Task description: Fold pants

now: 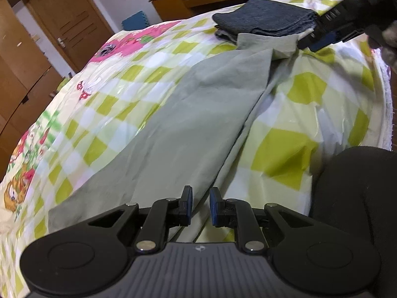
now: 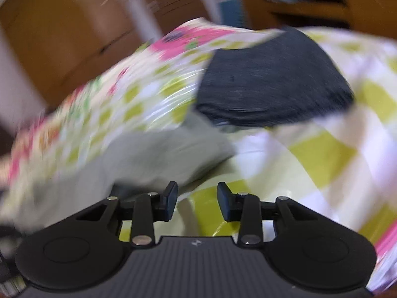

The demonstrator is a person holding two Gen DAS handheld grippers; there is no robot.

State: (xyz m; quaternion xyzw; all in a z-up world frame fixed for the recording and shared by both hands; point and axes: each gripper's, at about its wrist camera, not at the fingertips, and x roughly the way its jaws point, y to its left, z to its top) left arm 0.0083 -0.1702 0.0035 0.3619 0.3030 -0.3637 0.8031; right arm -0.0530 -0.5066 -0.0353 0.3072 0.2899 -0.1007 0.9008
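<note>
Looking through the left wrist view, we are seeing the grey-green pants (image 1: 198, 104) lying on the checked bed cover (image 1: 305, 89), their long axis running from about 7 o'clock near us up to 1 o'clock, where the far end is lying crumpled against a folded dark garment (image 1: 268, 17). Only this view is showing the right gripper (image 1: 320, 43) from outside, hovering at 1 o'clock beside that far end, and a wooden door (image 1: 67, 22) at 11 o'clock. The left gripper (image 1: 201, 206) is holding its jaws narrowly apart over the pants' near edge; we cannot tell whether they are pinching cloth. The right wrist view is heavily blurred. There the right gripper's (image 2: 197, 202) jaws are standing spread with nothing between them, the pants (image 2: 153, 154) sitting at 10 o'clock.
</note>
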